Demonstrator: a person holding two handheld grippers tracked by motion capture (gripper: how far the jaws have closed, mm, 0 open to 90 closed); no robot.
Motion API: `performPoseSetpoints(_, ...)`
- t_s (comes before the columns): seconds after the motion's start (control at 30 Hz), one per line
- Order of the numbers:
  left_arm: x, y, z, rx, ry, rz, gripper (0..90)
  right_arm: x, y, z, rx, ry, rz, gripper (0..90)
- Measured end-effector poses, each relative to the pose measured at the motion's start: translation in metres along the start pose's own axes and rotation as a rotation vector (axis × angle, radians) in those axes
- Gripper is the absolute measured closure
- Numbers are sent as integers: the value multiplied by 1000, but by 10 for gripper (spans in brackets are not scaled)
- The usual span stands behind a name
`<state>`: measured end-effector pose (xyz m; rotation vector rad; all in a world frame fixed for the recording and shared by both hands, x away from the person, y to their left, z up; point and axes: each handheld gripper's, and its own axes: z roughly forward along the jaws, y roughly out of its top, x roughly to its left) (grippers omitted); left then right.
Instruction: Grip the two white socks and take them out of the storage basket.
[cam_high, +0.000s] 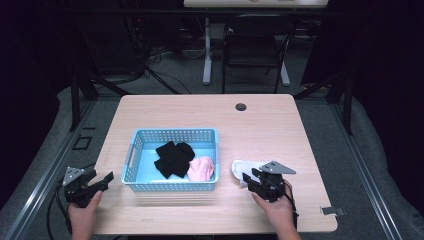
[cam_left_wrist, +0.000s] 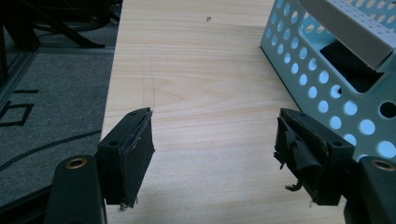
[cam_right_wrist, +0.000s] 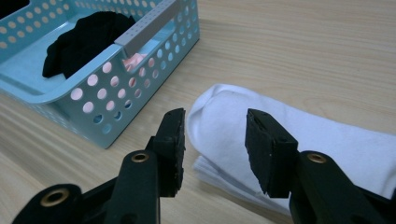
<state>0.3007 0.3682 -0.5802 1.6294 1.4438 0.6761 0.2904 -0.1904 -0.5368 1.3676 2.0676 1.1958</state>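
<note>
Currently the right gripper (cam_right_wrist: 215, 144) is held spread over the white sock (cam_right_wrist: 289, 149), which lies on the table (cam_high: 280, 120) just right of the blue basket (cam_high: 172, 186), so only the top fold may be pinched.

Both hand-held grippers (cam_high: 102, 181) (cam_high: 248, 179) wide apart

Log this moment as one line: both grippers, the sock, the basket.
right gripper: open over white sock, not gripping | left gripper: open, nothing between fingers | basket: black and pink cloth items inside
</note>
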Motion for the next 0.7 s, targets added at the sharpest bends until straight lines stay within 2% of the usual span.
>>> performPoseSetpoints(0.17,-1,0,1,-1,-6,6,278,4,-6,7,28,11,-19,590)
performPoseSetpoints(0.3,-1,0,1,4,-5,6,278,4,-7,11,33,12,-13,591)
performPoseSetpoints(0.53,-2,1,2,4,-9,14,278,-2,-8,9,9,16,37,592)
performPoseSetpoints(0.7,-1,1,2,7,-7,12,278,-13,-8,8,7,-27,85,591)
